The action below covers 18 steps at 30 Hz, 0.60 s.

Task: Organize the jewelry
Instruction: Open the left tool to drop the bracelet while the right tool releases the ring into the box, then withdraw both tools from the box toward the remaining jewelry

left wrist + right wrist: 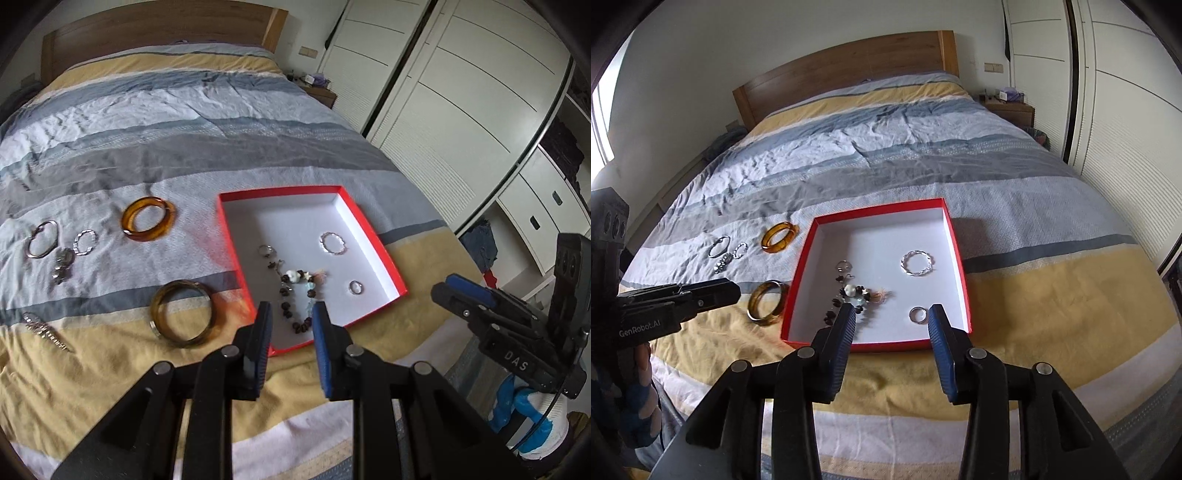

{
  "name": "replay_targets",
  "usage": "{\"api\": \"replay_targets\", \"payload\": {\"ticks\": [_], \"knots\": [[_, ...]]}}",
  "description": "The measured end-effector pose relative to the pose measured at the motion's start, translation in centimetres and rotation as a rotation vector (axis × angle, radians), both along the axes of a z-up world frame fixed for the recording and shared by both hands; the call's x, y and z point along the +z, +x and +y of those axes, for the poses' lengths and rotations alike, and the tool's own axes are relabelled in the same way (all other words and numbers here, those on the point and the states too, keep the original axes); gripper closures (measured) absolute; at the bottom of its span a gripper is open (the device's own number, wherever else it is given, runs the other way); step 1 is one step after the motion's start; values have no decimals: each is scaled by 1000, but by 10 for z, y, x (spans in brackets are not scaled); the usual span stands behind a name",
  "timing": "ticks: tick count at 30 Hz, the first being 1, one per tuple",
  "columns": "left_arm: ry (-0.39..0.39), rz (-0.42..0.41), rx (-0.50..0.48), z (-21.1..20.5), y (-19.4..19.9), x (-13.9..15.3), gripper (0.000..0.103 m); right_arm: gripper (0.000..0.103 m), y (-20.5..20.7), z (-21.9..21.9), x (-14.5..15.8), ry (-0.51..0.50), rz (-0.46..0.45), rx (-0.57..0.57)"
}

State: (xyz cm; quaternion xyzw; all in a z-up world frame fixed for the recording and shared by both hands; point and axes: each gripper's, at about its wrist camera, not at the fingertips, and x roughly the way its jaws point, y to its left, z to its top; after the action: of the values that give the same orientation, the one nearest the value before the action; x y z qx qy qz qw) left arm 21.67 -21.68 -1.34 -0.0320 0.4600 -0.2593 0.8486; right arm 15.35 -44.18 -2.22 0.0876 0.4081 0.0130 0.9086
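A red-rimmed box [373,236] [956,254] with a white inside lies on the striped bedspread. In it rest a beaded bracelet [299,291] [855,293], a twisted silver bangle [333,243] [916,263], a small silver ring [355,287] [916,314] and another ring [266,250] [843,264]. My left gripper [291,315] hovers open above the box's near edge, nothing between its pads. My right gripper [892,317] is open and empty too, above the box's near side. Left of the box lie an amber bangle [148,219] [779,232] and a brown bangle [181,313] [766,302].
Further left on the cover sit a silver hoop [42,239] [719,246], a small crystal ring [85,241] [740,250], a silver charm piece [62,264] [722,264] and a chain piece [44,330]. White wardrobes [461,110] stand at the right, the wooden headboard [846,74] behind.
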Motion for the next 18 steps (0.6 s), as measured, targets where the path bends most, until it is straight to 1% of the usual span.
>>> {"api": "replay_targets", "payload": {"ticks": [4, 8, 12, 18], "knots": [[14, -22, 68, 46, -28, 21, 78, 62, -27, 19, 24, 9, -41, 19], [21, -41, 140, 95, -61, 34, 78, 61, -54, 39, 43, 11, -79, 45], [32, -46, 218, 144, -90, 35, 78, 61, -74, 58, 55, 13, -102, 70], [28, -27, 314, 210, -124, 26, 78, 61, -89, 84, 62, 8, -106, 107]]}}
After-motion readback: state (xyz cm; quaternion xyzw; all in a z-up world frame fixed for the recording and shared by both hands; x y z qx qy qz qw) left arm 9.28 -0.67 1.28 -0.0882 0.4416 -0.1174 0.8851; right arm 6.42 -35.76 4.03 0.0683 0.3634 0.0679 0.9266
